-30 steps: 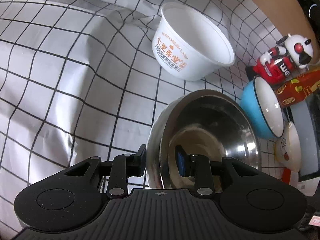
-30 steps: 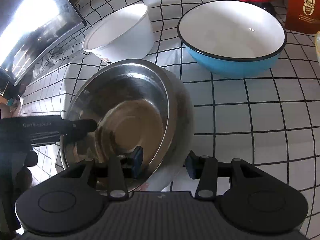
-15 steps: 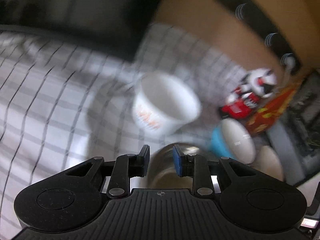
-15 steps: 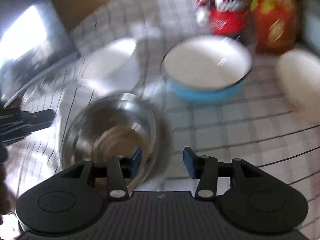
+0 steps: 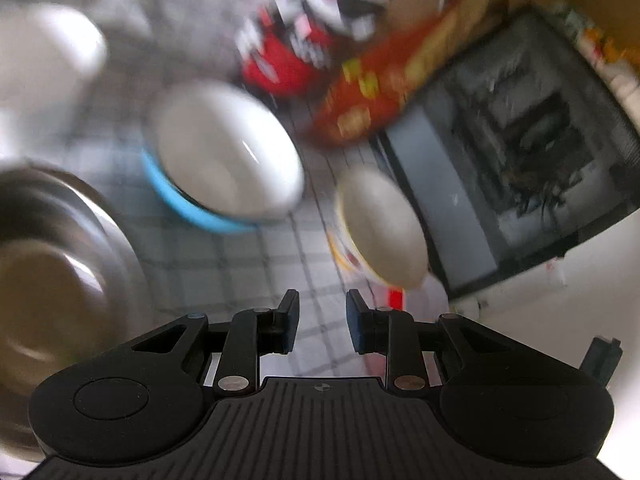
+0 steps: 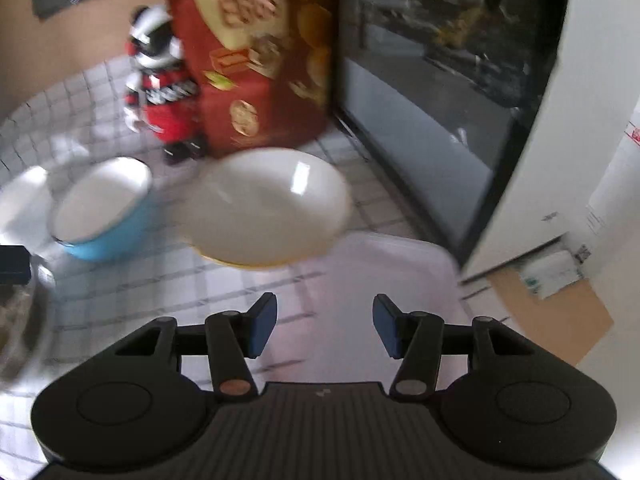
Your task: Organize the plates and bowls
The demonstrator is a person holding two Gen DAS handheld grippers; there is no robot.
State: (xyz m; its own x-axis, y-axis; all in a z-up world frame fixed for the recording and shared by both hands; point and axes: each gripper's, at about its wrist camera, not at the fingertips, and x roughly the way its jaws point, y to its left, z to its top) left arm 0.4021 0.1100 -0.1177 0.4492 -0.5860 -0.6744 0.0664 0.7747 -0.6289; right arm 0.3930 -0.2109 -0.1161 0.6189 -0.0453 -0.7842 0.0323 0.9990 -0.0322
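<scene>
In the blurred left wrist view, a steel bowl (image 5: pixel 52 272) sits at the left, with a blue bowl (image 5: pixel 224 152) with a white inside behind it. A cream bowl (image 5: pixel 380 224) with a yellow rim is to the right and a white paper bowl (image 5: pixel 44 68) at the far left. My left gripper (image 5: pixel 322 322) is open over the checked cloth, holding nothing. In the right wrist view, the cream bowl (image 6: pixel 268 208) lies straight ahead and the blue bowl (image 6: pixel 104 208) to its left. My right gripper (image 6: pixel 324 326) has its jaws opening, with nothing between them.
A red toy figure (image 6: pixel 164 88) and a tall red snack box (image 6: pixel 260 52) stand behind the bowls. A black glass-fronted appliance (image 6: pixel 440 80) closes the right side. A pale tray (image 6: pixel 384 272) lies under my right gripper. The table's edge drops off at the right.
Both grippers have come off the steel bowl's rim and swung right, toward the blue and cream bowls. The steel bowl stays on the cloth. My right jaws have widened.
</scene>
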